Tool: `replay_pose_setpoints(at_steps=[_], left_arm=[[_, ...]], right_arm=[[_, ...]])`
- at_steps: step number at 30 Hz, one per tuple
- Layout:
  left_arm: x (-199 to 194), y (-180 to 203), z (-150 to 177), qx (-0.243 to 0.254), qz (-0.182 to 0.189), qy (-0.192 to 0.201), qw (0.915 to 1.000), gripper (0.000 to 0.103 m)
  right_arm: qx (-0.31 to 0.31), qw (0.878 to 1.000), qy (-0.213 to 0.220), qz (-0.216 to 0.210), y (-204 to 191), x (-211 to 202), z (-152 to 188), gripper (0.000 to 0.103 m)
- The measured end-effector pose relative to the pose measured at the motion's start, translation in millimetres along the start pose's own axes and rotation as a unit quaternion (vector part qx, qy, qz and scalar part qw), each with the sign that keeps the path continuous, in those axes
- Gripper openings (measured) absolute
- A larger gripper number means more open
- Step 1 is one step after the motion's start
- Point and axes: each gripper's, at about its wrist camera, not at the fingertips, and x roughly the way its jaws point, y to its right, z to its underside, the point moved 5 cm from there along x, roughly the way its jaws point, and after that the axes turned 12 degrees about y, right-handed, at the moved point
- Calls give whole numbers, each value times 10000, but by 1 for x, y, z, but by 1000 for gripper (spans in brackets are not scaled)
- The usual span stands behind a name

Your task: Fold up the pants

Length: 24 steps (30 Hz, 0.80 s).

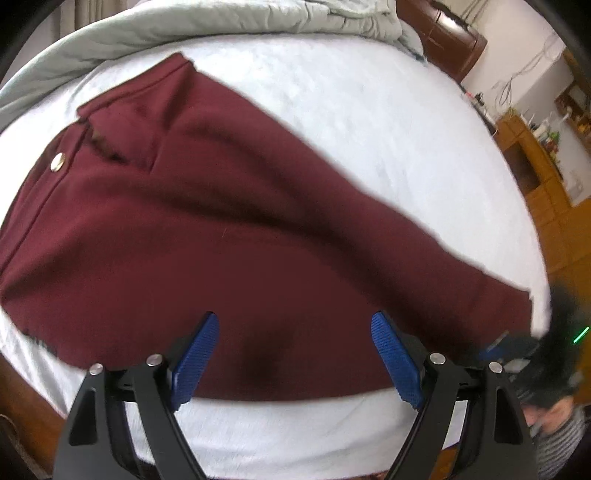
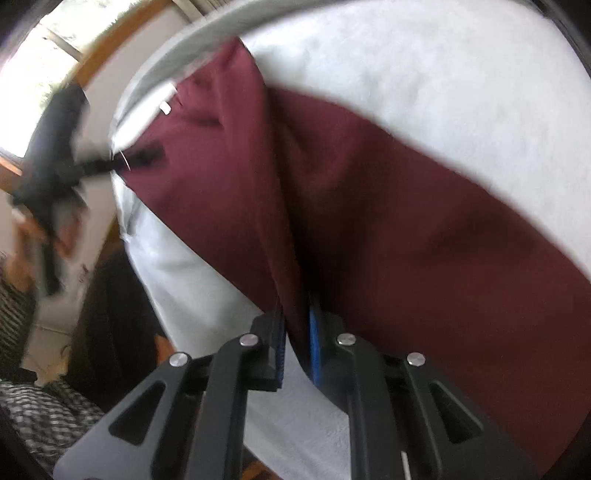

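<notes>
Dark red pants (image 1: 207,229) lie spread on the white bed sheet (image 1: 351,122), waistband with a gold button (image 1: 58,162) at the left, legs running to the right. My left gripper (image 1: 295,328) hovers over the near edge of the pants, open, blue pads wide apart with nothing pinched. In the right wrist view the pants (image 2: 406,229) rise in a lifted fold toward my right gripper (image 2: 297,317), which is shut on that fold of red cloth. The other gripper (image 2: 55,155) shows as a dark blur at the far left, near the waistband.
A pale grey duvet (image 1: 221,26) is bunched along the far side of the bed. A brown headboard or chair (image 1: 454,40) and wooden shelving (image 1: 535,162) stand to the right. A person's striped sleeve (image 1: 561,435) is at the lower right. Dark floor lies beside the bed (image 2: 110,314).
</notes>
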Motion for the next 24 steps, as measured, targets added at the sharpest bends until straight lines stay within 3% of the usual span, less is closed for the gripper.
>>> replay_pose_setpoints(at_steps=[5, 7, 11, 13, 17, 24], left_arm=[[31, 15, -51, -65, 10, -197, 9998, 85], [46, 21, -68, -101, -72, -385, 9992, 85], [75, 29, -95, -69, -631, -793, 9948, 85], [89, 33, -105, -149, -720, -947, 9928, 85], [114, 17, -108, -206, -1186, -1484, 9816, 85], [149, 16, -116, -382, -1445, -2056, 9672, 88]], right_arm=[[643, 9974, 113, -304, 11, 6, -2, 10], [582, 9978, 126, -285, 9, 6, -2, 10], [602, 9977, 118, -283, 10, 8, -3, 10], [706, 9968, 136, -349, 11, 10, -2, 10], [719, 9966, 167, -364, 8, 11, -2, 10], [752, 9962, 186, -404, 13, 6, 0, 10]])
